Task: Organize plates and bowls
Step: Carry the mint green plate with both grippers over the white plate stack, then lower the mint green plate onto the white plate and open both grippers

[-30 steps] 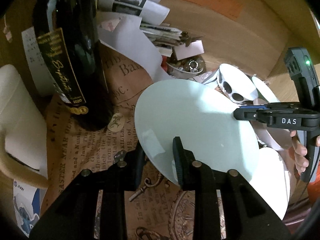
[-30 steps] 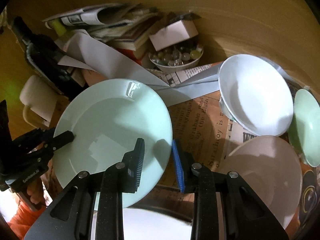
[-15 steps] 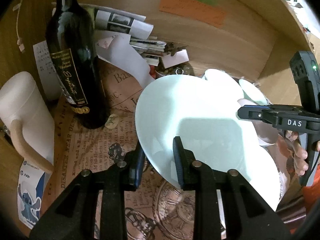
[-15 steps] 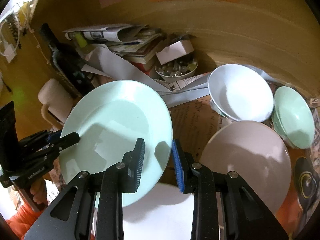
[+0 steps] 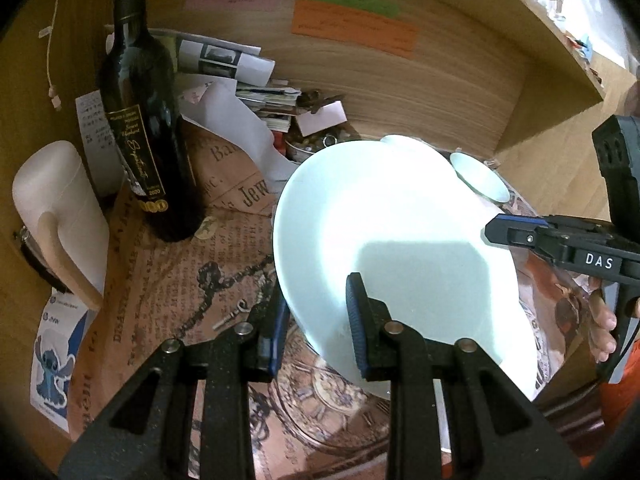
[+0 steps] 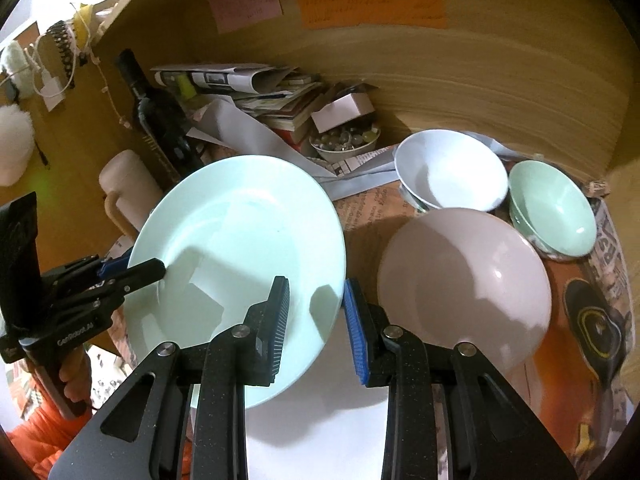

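Note:
A pale mint plate [image 5: 400, 248] [image 6: 240, 248] hangs in the air, tilted, held by its rim from two sides. My left gripper [image 5: 316, 308] is shut on its left rim, one finger above and one below; its tips [image 6: 158, 270] show in the right wrist view. My right gripper [image 6: 316, 292] is shut on the opposite rim and shows as black tips [image 5: 498, 232] in the left wrist view. On the table lie a pink plate [image 6: 464, 288], a white bowl [image 6: 448, 168], a green bowl [image 6: 552, 208] and a white plate [image 6: 328, 400] below the held one.
A dark wine bottle [image 5: 144, 120] and a white mug [image 5: 56, 216] stand at the left. Stacked papers [image 6: 240, 80] and a small bowl of marbles [image 6: 344, 140] sit against the wooden back wall [image 6: 480, 72]. Printed paper [image 5: 168, 280] covers the table.
Both grippers have lifted the mint plate and drawn it back from the wall. The bottle and bowls look smaller, and the sticky notes on the wall came into view.

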`<action>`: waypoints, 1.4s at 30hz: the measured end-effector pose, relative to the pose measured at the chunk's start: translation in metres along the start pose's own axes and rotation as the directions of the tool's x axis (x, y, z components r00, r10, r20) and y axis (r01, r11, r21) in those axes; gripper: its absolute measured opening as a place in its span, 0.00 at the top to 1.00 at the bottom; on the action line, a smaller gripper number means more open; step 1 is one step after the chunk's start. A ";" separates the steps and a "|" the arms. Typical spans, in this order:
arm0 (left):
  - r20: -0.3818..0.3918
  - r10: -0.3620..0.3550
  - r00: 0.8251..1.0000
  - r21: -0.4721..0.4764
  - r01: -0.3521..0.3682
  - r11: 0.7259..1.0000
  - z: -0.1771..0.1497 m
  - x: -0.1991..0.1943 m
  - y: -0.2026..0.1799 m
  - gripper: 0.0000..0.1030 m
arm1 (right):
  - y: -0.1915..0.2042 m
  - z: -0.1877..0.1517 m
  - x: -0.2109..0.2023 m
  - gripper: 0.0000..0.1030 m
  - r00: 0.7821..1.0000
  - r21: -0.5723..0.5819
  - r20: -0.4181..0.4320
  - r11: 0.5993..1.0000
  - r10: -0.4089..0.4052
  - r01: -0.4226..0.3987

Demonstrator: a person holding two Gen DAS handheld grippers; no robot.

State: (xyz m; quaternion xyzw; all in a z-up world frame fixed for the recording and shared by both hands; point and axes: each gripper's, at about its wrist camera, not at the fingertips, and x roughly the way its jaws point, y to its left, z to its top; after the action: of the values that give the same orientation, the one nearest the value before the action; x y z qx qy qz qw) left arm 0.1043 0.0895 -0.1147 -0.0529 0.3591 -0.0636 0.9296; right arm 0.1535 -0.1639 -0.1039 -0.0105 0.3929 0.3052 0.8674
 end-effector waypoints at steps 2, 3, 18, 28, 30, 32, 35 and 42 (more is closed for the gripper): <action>0.002 -0.003 1.000 0.006 0.003 1.000 -0.004 -0.004 -0.005 0.73 | -0.002 -0.005 -0.004 0.75 1.000 0.007 0.004 1.000 0.001 -0.001; 0.003 -0.004 1.000 0.009 0.004 1.000 -0.006 -0.005 -0.007 0.73 | -0.003 -0.008 -0.006 0.75 1.000 0.011 0.006 1.000 0.003 -0.003; -0.029 -0.034 0.999 0.044 0.035 0.998 -0.028 -0.009 -0.037 0.73 | -0.021 -0.046 -0.027 0.75 1.000 0.060 0.014 0.998 -0.005 0.005; -0.085 -0.042 0.996 0.062 0.048 0.997 -0.047 0.001 -0.050 0.73 | -0.035 -0.076 -0.025 0.75 1.000 0.120 -0.017 0.993 0.011 -0.009; -0.097 -0.041 0.994 0.066 0.048 0.997 -0.051 0.004 -0.052 0.73 | -0.037 -0.082 -0.024 0.75 1.000 0.131 -0.025 0.991 0.015 -0.012; -0.108 -0.038 0.993 0.071 0.046 0.996 -0.056 0.005 -0.055 0.73 | -0.040 -0.086 -0.022 0.75 0.999 0.142 -0.033 0.990 0.019 -0.014; -0.124 -0.035 0.992 0.079 0.045 0.996 -0.060 0.010 -0.059 0.73 | -0.045 -0.093 -0.021 0.75 0.999 0.161 -0.042 0.987 0.022 -0.015; -0.152 -0.032 0.988 0.086 0.046 0.995 -0.067 0.020 -0.065 0.73 | -0.051 -0.102 -0.019 0.75 0.998 0.182 -0.058 0.983 0.024 -0.013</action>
State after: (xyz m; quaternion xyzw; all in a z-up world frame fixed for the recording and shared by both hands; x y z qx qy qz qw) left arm 0.0688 0.0186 -0.1684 -0.0135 0.4237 -0.1016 0.9000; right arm 0.1024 -0.2412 -0.1727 0.0631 0.4451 0.2758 0.8496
